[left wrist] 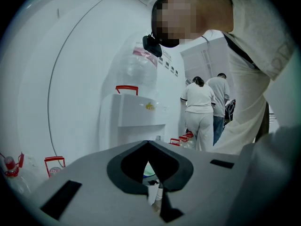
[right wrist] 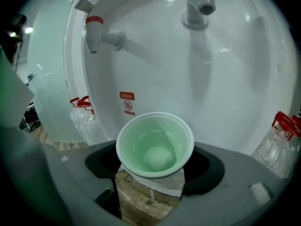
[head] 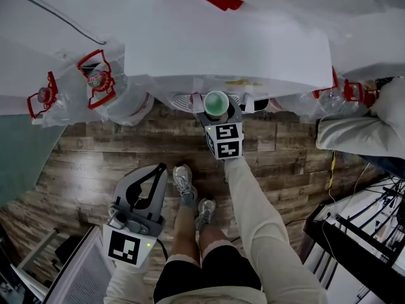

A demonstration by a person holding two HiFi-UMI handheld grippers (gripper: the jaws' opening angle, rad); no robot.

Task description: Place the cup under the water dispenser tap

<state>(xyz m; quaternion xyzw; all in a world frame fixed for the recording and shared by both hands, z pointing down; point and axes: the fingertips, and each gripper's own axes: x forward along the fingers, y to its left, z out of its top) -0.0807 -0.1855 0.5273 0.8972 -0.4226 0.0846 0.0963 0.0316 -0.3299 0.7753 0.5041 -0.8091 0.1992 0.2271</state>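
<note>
Within the right gripper [right wrist: 155,163], the cup [right wrist: 155,142] sits upright, mouth upward.

Cup [right wrist: 155,142] rim hides right gripper [right wrist: 156,150] pad contact; grip unreadable; tap [right wrist: 198,7] above cropped at edge.

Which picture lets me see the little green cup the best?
The right gripper view. The pale green round plastic cup fills the middle of it, open mouth up, gripped between the jaws of the right gripper. The head view shows the cup only small, from above. The left gripper view does not clearly show it.
</note>
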